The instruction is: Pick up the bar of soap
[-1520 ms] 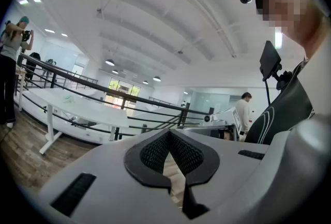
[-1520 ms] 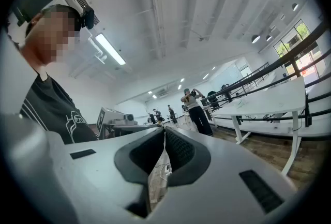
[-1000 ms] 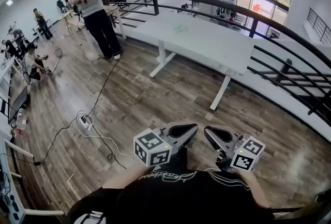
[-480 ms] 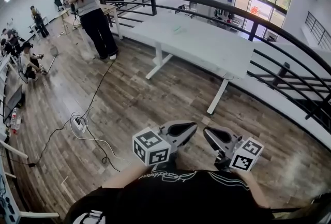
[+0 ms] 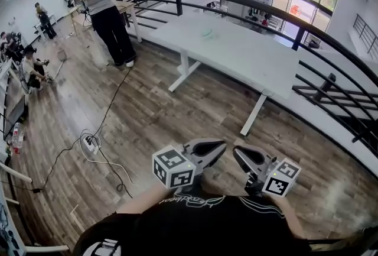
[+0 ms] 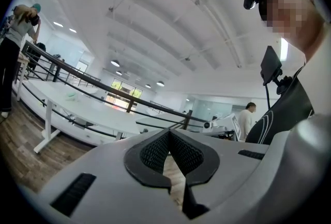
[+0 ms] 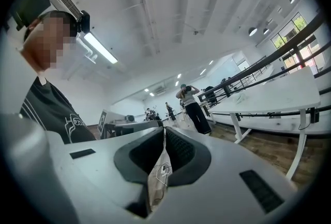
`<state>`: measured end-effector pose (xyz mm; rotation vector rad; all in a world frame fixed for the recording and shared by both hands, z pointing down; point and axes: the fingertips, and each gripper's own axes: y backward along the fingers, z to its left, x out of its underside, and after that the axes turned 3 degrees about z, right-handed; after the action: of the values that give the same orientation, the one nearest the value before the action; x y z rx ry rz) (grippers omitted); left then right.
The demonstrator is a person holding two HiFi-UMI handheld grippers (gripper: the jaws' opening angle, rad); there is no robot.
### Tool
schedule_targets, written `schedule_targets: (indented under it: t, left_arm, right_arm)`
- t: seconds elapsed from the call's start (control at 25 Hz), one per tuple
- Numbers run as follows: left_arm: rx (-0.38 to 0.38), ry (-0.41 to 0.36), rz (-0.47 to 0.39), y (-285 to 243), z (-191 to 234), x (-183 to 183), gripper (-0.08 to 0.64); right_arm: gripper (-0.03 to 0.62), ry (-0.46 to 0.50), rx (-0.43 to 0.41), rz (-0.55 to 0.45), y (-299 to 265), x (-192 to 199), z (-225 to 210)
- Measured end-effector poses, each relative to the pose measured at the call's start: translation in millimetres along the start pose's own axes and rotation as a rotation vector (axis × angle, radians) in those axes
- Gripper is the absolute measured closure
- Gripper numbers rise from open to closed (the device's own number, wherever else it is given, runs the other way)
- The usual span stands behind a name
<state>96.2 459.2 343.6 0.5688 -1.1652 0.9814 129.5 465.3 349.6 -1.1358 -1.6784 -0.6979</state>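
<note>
Wide hall with a wood-plank floor (image 5: 177,113) spreading from near to far left, fenced on the right by a curved black railing (image 5: 283,18). Just inside that railing, a long white table (image 5: 248,54) on white legs, running from the centre toward the far side. At far left beyond the table's end, a standing person (image 5: 109,15) in a grey top and black trousers, arms raised to the head; further left, seated people (image 5: 32,68) along the wall. Nearest of all, along the bottom edge, the wearer's black shirt (image 5: 207,225). Just beyond it, side by side and close together, the left gripper (image 5: 221,145) and right gripper (image 5: 237,152), both pointing out level over bare floor and well short of the table. Left gripper's ribbed pads (image 6: 155,148) pressed together at the tips, clamping nothing. Right gripper's pads (image 7: 178,148) likewise meeting at the tips, empty. On the floor to the near left, a thin black cable (image 5: 109,125) trailing to a white power strip (image 5: 90,143). On the far part of the table top, a small pale-green object (image 5: 207,32), too small to confirm as the bar of soap, well apart from both grippers.
</note>
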Motion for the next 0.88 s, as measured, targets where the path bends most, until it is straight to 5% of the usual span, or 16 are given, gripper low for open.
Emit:
schedule_targets:
  t: [0.88]
  left_arm:
    - [0.044,-0.010,0.012,-13.3,245.2,-133.8,0.552]
  right_arm:
    - [0.574,-0.008,0.003,-0.014,-209.0,-121.6,-148.8]
